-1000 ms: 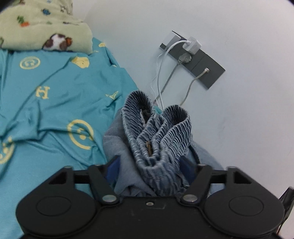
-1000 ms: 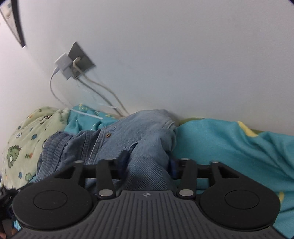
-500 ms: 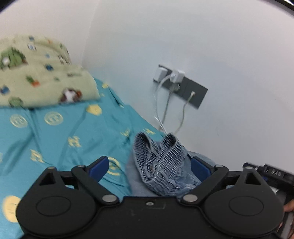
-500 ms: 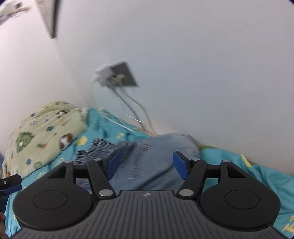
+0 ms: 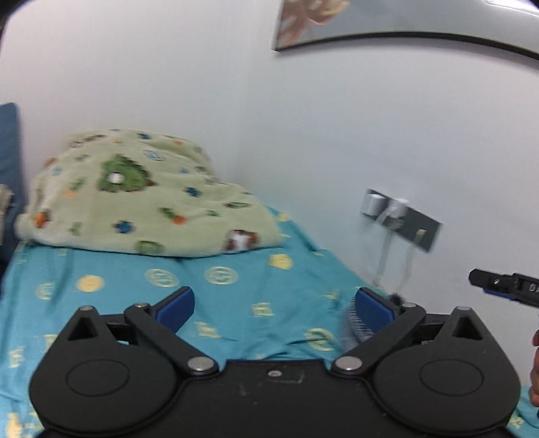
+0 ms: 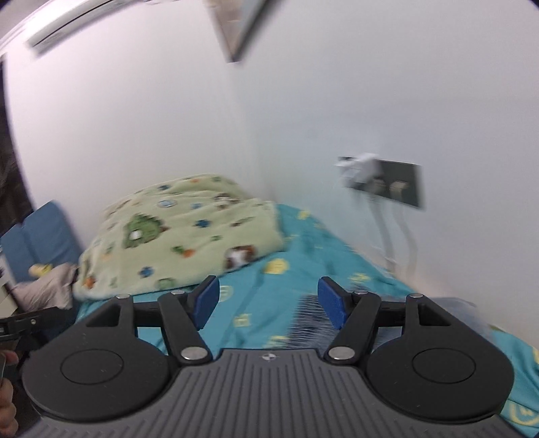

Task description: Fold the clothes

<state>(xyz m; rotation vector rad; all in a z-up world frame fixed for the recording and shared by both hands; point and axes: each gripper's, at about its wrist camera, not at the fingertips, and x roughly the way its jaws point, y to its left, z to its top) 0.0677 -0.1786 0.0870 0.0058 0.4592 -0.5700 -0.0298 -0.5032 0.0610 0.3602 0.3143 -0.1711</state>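
Note:
The blue denim garment (image 5: 350, 332) lies bunched on the teal sheet beside the wall, mostly hidden behind my left gripper's right finger. In the right wrist view the denim garment (image 6: 303, 325) is a blurred ribbed patch just below the right pad. My left gripper (image 5: 273, 310) is raised above the bed; its jaws are opening wide and nothing is between them. My right gripper (image 6: 269, 303) is open too, empty, held above the sheet. Each gripper shows at the edge of the other's view: the right gripper (image 5: 502, 289), the left gripper (image 6: 20, 328).
The teal bed sheet (image 5: 235, 289) with yellow emblems fills the foreground. A folded green cartoon blanket (image 5: 134, 202) lies at the bed's head in the corner. A grey wall socket (image 5: 401, 219) with plugs and hanging cables sits right. A framed picture (image 5: 370, 20) hangs above.
Both grippers let go of the denim garment, opened and rose away from it. The views have tilted up, so the garment has dropped to the bottom and more wall shows.

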